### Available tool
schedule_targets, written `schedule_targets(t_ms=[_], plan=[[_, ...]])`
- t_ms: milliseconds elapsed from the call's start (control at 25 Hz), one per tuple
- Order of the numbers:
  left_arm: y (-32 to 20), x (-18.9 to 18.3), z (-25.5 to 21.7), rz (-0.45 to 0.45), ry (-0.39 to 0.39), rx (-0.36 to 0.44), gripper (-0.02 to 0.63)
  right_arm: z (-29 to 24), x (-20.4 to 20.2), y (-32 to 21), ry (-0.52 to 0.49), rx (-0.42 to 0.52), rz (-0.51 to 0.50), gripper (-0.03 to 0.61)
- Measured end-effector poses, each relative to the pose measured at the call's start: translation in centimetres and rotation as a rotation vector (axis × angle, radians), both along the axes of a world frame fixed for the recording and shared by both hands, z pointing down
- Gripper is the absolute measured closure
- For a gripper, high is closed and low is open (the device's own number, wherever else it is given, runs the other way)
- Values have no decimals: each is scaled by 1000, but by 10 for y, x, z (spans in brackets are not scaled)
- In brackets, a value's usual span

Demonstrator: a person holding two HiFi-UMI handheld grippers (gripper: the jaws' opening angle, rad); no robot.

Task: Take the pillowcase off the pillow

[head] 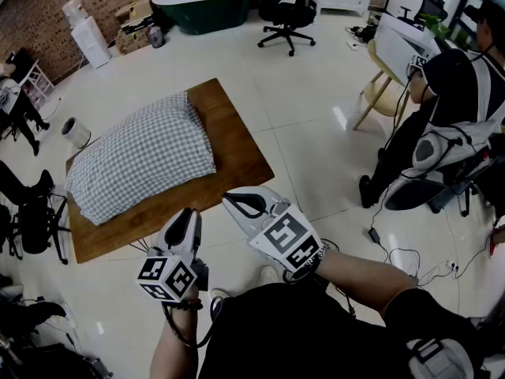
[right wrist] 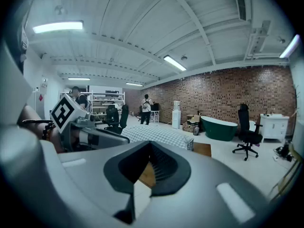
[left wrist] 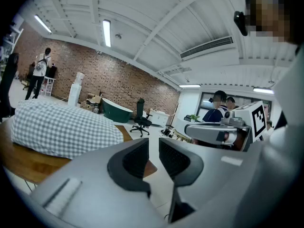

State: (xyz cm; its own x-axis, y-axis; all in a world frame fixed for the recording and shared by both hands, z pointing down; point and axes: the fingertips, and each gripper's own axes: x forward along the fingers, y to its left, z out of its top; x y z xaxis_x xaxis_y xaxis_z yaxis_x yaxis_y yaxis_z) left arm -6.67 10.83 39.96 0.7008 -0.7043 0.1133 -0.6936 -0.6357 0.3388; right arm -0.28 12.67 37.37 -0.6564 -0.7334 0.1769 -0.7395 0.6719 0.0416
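Observation:
The pillow (head: 142, 164) in its grey-and-white checked pillowcase lies on a low wooden table (head: 237, 144). Both grippers hang short of the table's near edge, over the floor, touching nothing. My left gripper (head: 189, 215) has a narrow gap between its jaws, with nothing in it. In the left gripper view the gripper (left wrist: 153, 151) points past the pillow (left wrist: 61, 129), which lies to the left. My right gripper (head: 230, 201) is shut and empty. In the right gripper view the gripper (right wrist: 151, 148) aims toward the pillow (right wrist: 159, 136) straight ahead.
A green bathtub (head: 201, 6) and an office chair (head: 284, 10) stand at the far side. A person sits at the right (head: 450, 125), with cables (head: 402, 259) on the floor nearby. A black chair (head: 31, 219) and a white roll (head: 76, 133) flank the table's left.

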Motion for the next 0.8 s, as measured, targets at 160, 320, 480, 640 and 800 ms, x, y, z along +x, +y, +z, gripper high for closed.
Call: schedule_targets(t_ms=[160,320,480,640,800], plan=[[-44,49,36,63,63,-24,524,28,54,-40,1,2,48,575],[-75,64,76,58,142,-138,477,59,75,-73,23,-20,33,568],[-108,63,111,27,231,-267,432,88,86,-112,63,-62,8,497],[-147,65,136,12,304,-357,400,115,103,-161,109,-94,19,479],[-183,63,158,2,353,-422,376,144,118,-208,176,-127,38,476]])
